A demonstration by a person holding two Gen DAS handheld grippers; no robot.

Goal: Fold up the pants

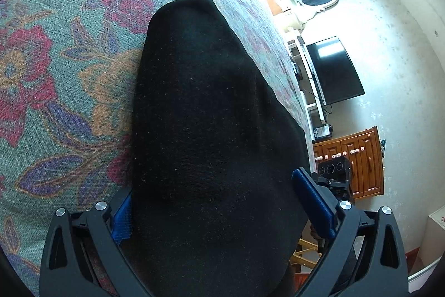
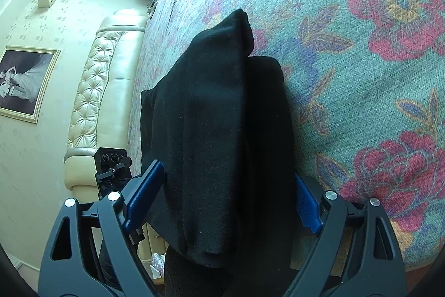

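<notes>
Black pants (image 1: 211, 130) lie folded in a thick bundle on the floral bedspread (image 1: 61, 52), near its edge. The left gripper (image 1: 219, 205) and right gripper (image 2: 225, 199) each straddle the bundle, blue pads spread wide; whether the pads press the cloth cannot be told.

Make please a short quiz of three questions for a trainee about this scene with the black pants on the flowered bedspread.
1. True or false: the black pants lie on a plain white sheet.
2. What stands between the fingers of the right gripper? A) a pillow B) the black pants C) nothing
3. In the left wrist view, what dark screen hangs on the wall?

Key:
1. False: they lie on the flowered bedspread.
2. B
3. The television.
</notes>
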